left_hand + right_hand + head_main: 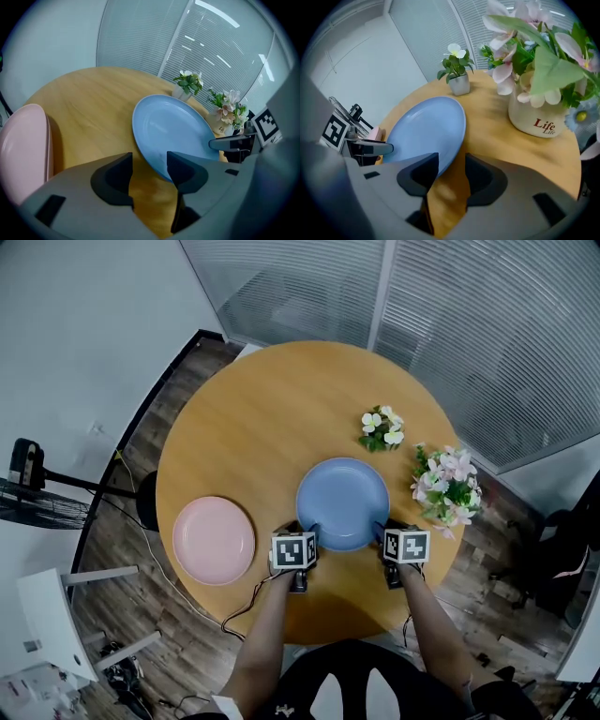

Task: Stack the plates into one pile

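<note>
A blue plate [342, 502] lies flat in the middle of the round wooden table [272, 418]. A pink plate [214, 540] lies to its left, apart from it. My left gripper [302, 527] is at the blue plate's near left rim and my right gripper [386, 526] at its near right rim. In the left gripper view the jaws [149, 171] stand apart, with the blue plate's [173, 126] rim just inside the right jaw. In the right gripper view the jaws [452, 171] also stand apart, and the blue plate's [424, 129] rim reaches in by the left jaw. Neither pair presses on it.
A small pot of white flowers [382, 427] stands behind the blue plate. A larger white vase of pink flowers [448, 482] stands close to the plate's right rim, beside my right gripper. The table's near edge runs just under both grippers.
</note>
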Motion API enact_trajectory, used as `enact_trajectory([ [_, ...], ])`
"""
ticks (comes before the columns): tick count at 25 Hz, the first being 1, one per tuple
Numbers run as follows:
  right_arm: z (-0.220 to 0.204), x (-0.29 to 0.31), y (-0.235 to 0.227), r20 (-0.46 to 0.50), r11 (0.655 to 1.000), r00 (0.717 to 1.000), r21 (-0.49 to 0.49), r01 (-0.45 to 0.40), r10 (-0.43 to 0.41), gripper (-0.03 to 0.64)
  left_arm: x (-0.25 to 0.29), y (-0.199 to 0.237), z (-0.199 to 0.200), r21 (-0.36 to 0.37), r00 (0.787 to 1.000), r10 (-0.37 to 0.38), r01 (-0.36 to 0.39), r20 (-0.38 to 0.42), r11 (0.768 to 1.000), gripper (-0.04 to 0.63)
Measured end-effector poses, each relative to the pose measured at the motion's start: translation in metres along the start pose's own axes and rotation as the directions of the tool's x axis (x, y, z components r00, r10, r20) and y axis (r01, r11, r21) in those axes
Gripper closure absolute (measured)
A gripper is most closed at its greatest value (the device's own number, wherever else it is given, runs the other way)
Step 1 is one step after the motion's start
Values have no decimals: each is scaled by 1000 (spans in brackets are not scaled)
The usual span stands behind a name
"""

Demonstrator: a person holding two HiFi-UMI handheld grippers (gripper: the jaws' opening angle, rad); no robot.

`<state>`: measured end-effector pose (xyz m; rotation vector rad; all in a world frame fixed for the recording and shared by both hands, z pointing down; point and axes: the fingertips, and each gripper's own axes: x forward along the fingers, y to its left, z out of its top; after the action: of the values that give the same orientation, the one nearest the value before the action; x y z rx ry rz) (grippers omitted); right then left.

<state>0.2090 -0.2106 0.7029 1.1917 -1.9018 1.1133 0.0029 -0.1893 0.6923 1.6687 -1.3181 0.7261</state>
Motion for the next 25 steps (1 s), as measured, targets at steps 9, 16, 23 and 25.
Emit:
enact_trajectory([
  [9, 1, 4, 6, 15, 999, 1000, -42, -20, 21, 475, 8, -5, -5, -18, 1000, 6, -6, -4, 1000, 443],
  [16, -1, 2, 6, 24, 999, 999, -22, -41, 41, 485, 8, -5, -3, -56, 1000, 14, -14, -8, 998, 465],
  [23, 0, -4, 6, 29, 999, 999, -15, -31, 32, 486, 6, -8, -4, -61, 1000, 2, -3, -18, 998, 465],
  [25, 0, -7, 7, 31, 999, 999, -7, -34, 35, 486, 3, -8, -4, -63, 1000, -2, 1, -20, 998, 465],
])
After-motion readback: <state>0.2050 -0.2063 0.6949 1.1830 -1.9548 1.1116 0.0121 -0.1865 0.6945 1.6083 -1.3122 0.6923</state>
